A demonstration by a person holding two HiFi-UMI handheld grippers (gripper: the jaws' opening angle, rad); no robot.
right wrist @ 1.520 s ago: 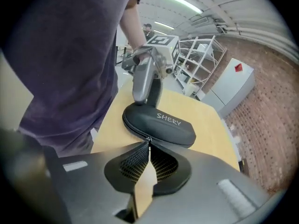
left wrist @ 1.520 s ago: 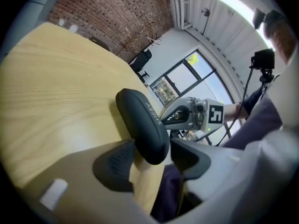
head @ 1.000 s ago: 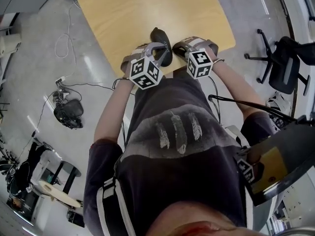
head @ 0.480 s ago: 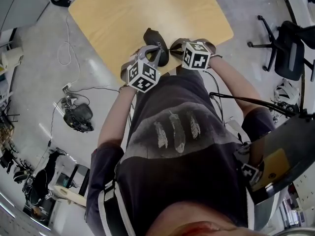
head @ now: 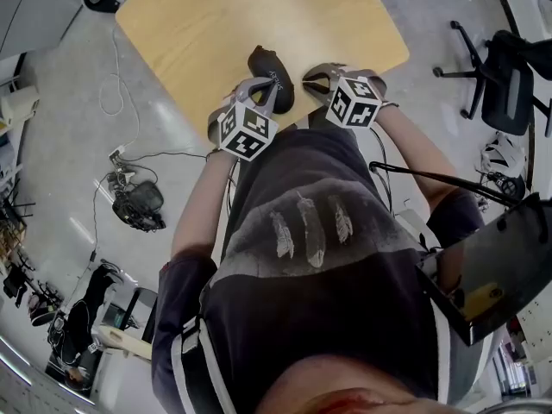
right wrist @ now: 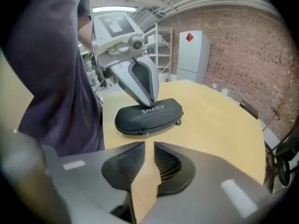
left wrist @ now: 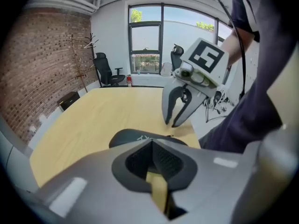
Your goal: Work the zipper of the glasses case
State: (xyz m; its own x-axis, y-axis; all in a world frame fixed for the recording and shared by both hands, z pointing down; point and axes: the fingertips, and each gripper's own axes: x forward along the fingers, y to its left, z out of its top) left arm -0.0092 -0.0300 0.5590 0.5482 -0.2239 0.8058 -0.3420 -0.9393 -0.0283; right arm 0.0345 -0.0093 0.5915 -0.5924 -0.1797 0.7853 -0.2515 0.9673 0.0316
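A black zip-up glasses case point(right wrist: 148, 115) with white print lies shut near the front edge of the wooden table point(head: 259, 15). My left gripper point(right wrist: 150, 102) stands over it, jaws shut, tips resting on the case's top point(head: 267, 63); I see nothing pinched between them. In the left gripper view the case point(left wrist: 126, 136) is mostly hidden behind the closed jaws point(left wrist: 152, 141). My right gripper point(left wrist: 171, 122) hovers over the table edge to the right of the case, not touching it. Its jaws point(right wrist: 149, 144) are opening, a narrow slit apart, with nothing between them.
The table's near edge runs just behind both grippers, against the person's torso. A black office chair point(head: 504, 84) stands on the floor at the right, and cables with a dark bag point(head: 138, 205) lie at the left. A white cabinet point(right wrist: 191, 55) stands by the brick wall.
The right gripper has drawn a little to the right, away from the case. The left gripper stays at the case. The head camera has shifted slightly.
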